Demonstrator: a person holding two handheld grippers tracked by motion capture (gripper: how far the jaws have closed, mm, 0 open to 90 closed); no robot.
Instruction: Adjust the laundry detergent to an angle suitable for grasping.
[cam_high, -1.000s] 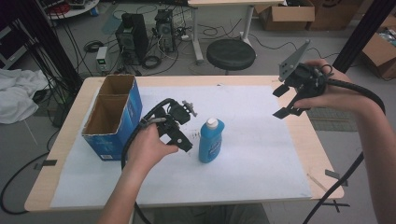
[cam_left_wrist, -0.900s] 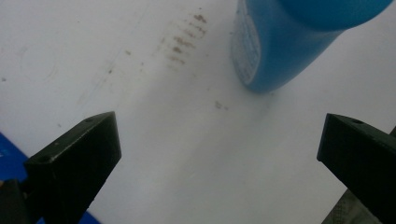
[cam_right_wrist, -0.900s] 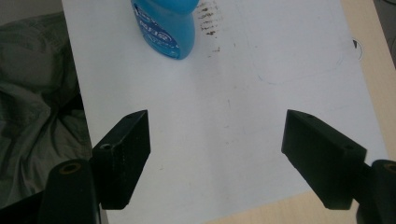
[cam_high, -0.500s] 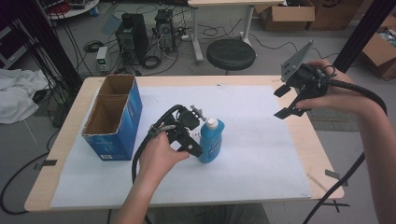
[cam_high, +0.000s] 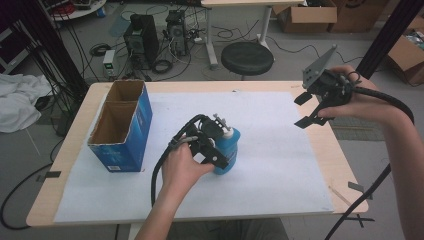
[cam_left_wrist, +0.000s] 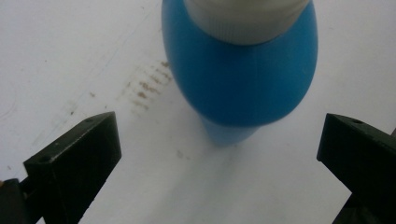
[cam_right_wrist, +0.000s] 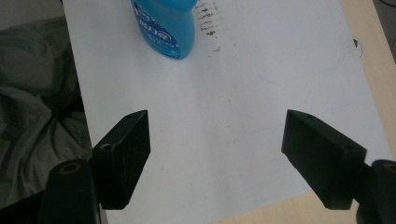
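Note:
A blue bottle (cam_high: 233, 146) with a white cap stands upright near the middle of the white sheet. My left gripper (cam_high: 222, 143) has come up to it from the left. In the left gripper view the bottle (cam_left_wrist: 238, 70) looms close ahead, its rounded body reaching in between the tips of my left gripper (cam_left_wrist: 219, 135). The jaws stand wide apart and the pads do not touch it. My right gripper (cam_high: 304, 110) hangs in the air over the right side of the table, open and empty. From there the bottle (cam_right_wrist: 163, 23) sits far beyond my right gripper (cam_right_wrist: 219, 126).
An open blue cardboard box (cam_high: 122, 127) with two compartments stands at the left of the table. The white sheet (cam_high: 280, 170) covers most of the wooden tabletop (cam_high: 345, 170). A black stool (cam_high: 247, 57) and computer gear sit on the floor behind.
The left hand has carried its gripper rightward and a little down to the bottle, so the jaws now flank it. The right gripper has held still.

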